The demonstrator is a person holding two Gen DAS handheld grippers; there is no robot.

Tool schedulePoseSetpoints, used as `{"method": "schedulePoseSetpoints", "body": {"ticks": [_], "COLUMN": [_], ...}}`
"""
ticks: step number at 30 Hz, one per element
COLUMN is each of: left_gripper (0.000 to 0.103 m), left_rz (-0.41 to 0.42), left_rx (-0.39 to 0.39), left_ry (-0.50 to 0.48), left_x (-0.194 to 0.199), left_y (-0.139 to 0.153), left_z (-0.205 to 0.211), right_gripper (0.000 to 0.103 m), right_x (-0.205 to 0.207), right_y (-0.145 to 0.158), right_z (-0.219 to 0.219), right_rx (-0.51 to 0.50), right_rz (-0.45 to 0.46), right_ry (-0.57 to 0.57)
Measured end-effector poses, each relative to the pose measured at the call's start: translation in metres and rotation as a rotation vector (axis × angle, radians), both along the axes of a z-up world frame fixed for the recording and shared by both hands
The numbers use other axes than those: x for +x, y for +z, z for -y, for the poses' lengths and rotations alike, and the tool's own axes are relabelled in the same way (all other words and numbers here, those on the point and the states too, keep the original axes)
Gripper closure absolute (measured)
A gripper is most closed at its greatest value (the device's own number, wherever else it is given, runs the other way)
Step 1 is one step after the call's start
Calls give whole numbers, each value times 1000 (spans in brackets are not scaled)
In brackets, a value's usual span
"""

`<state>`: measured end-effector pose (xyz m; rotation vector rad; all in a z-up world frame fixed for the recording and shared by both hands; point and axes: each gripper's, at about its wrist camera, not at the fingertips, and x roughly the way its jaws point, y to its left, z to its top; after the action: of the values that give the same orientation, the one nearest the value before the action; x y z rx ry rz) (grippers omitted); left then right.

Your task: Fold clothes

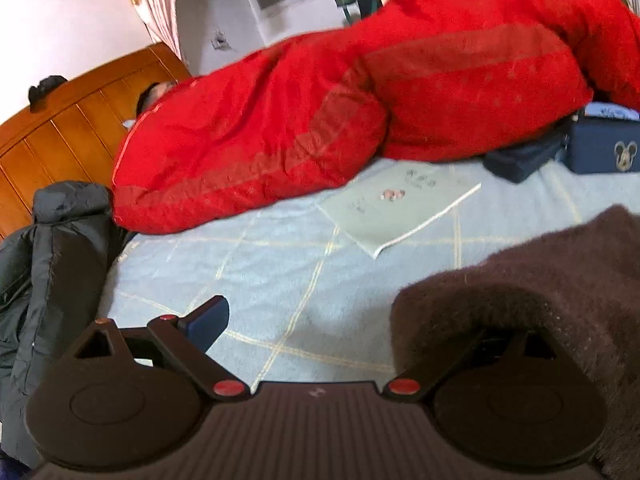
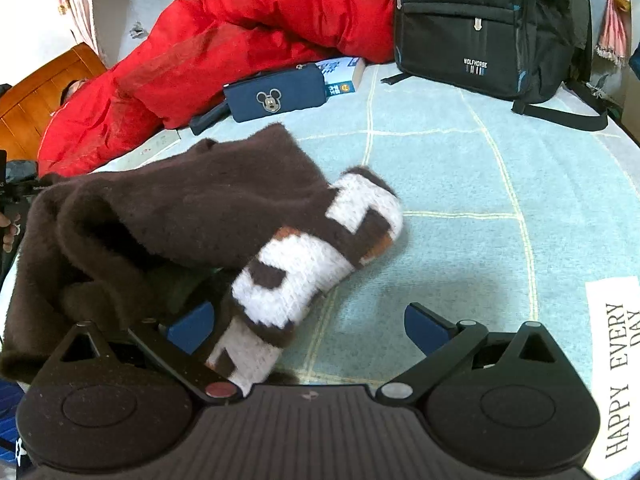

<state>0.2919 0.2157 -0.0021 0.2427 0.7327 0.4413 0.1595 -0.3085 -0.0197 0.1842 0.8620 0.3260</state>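
Observation:
A fuzzy dark brown sweater [image 2: 208, 208] with white and orange blocks on one sleeve [image 2: 296, 276] lies bunched on the light blue checked bedsheet [image 2: 460, 208]. My right gripper [image 2: 308, 326] is open; the patterned sleeve lies across its left finger [image 2: 192, 326], while the right finger [image 2: 424, 328] is bare over the sheet. In the left wrist view the same sweater [image 1: 552, 280] drapes over the right side of my left gripper [image 1: 332, 320] and hides that finger. The left finger [image 1: 208, 320] stands free, so the jaws are wide apart.
A red quilt [image 1: 320, 112] covers the far side of the bed, with a person's head at its end by the wooden headboard [image 1: 68, 128]. A black backpack [image 2: 488, 28], navy Mickey pouch [image 2: 276, 94], book [image 2: 344, 76], booklet [image 1: 396, 208] and dark jacket [image 1: 52, 264] lie around.

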Motion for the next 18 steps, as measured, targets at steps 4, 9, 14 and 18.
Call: {"method": "schedulePoseSetpoints", "body": {"ticks": [4,9,14,18], "left_gripper": [8,8,8,8], "left_rz": [-24,-32,-47,-60], "left_rx": [5,8,0,1], "left_ry": [-13,-31,-56,-88], "left_x": [7,6,-2,-8], "left_y": [2,0,-3,-2], "left_z": [-5,-4,-6,-5], "right_gripper": [0,0,0,0], "right_x": [10,41,68,86], "right_y": [-2,-15,-23,-26], "right_z": [-3,-3,23,50], "right_rx": [-1,-57,-160,-233], "right_rz": [-17,-67,-135,-120], "right_ry": [11,-20,-114,-209]}}
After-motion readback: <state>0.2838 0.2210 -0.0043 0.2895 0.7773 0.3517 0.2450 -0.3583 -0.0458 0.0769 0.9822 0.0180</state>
